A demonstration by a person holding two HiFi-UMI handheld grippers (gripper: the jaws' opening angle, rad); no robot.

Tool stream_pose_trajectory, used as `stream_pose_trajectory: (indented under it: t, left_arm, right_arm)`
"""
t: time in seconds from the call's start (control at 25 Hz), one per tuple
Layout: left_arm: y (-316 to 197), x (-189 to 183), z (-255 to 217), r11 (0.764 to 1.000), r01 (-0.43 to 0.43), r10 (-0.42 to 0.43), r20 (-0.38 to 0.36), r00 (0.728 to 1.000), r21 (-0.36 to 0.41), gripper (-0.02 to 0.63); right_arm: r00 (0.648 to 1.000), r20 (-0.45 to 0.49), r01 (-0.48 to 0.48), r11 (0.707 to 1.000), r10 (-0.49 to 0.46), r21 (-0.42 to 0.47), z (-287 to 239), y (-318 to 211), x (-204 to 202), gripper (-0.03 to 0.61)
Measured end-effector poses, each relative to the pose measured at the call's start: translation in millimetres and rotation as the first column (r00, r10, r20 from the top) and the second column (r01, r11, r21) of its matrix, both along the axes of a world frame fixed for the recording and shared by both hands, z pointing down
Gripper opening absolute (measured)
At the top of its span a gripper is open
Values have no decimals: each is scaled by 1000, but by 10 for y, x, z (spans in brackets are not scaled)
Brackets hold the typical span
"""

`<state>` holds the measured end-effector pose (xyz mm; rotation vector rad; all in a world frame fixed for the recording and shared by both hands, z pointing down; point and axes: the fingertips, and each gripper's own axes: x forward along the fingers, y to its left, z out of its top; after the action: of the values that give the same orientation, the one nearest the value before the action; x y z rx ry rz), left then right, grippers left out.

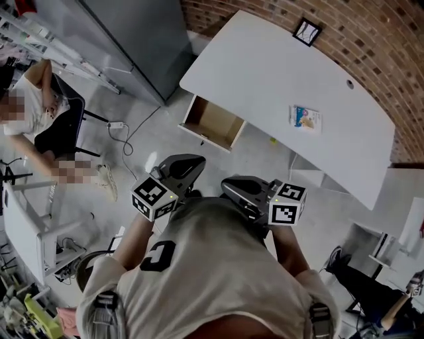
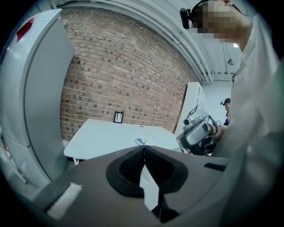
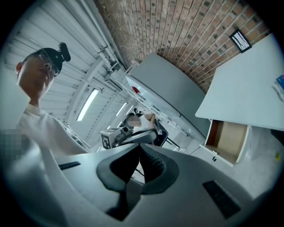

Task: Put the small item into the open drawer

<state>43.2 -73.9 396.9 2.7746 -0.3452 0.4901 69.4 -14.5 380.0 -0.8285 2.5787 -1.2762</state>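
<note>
A brick wall (image 1: 265, 13) backs a pale, bare-floored room, and a white table (image 1: 265, 73) stands slantwise against it. The open drawer (image 1: 213, 123) hangs out from under the table's near left edge, its wooden floor bare.

The small item (image 1: 305, 118), a flat packet printed in blue and yellow, lies on the tabletop towards the right end. It sits at about 3 o'clock from the drawer and well apart from it. Its long axis runs roughly 9 to 3 in the head view, slightly tilted.

Both tongs are held close in front of the person's chest, near each other and well short of the table. From there the item lies at about 1 o'clock and the drawer at about 12.

The left gripper (image 2: 144, 150) is clenched on nothing, its tips meeting. It points nearly level towards the table, and in its own view the packet sits just above the jaw tips.

The right gripper (image 3: 139, 148) is likewise closed and empty. It is rolled over and aimed across the body towards about 10 o'clock, with the drawer at the 3 o'clock edge of its view.

By my reading the right hand is the nearer to the item, but it would need to swing round and open its jaws. The left is already lined up.
</note>
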Motion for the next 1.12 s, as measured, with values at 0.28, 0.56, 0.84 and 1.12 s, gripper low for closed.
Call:
stream_pose_trajectory:
  t: [0.28,0.56,0.84,1.12]
  left_arm:
    - [-10,668,7,999,-23,22,22,999,24,6]
    - [-13,1119,58,998,-42,39,59,997,49,6]
    - [-132,1084,129,998,17,-23,115,993,55,6]
    - [-501,752,204,995,91,-95,122,988,40,6]
  right_arm:
    - [999,-8,-45,999,45,-4,95,-50,716,5]
    - [993,-50,-110,993,108,-36,274,-127,1315,6]
    - [967,-139,-226,971,214,-80,529,-332,1885,5]
    - [897,-269,-389,916,350,-104,731,-642,2247,5]
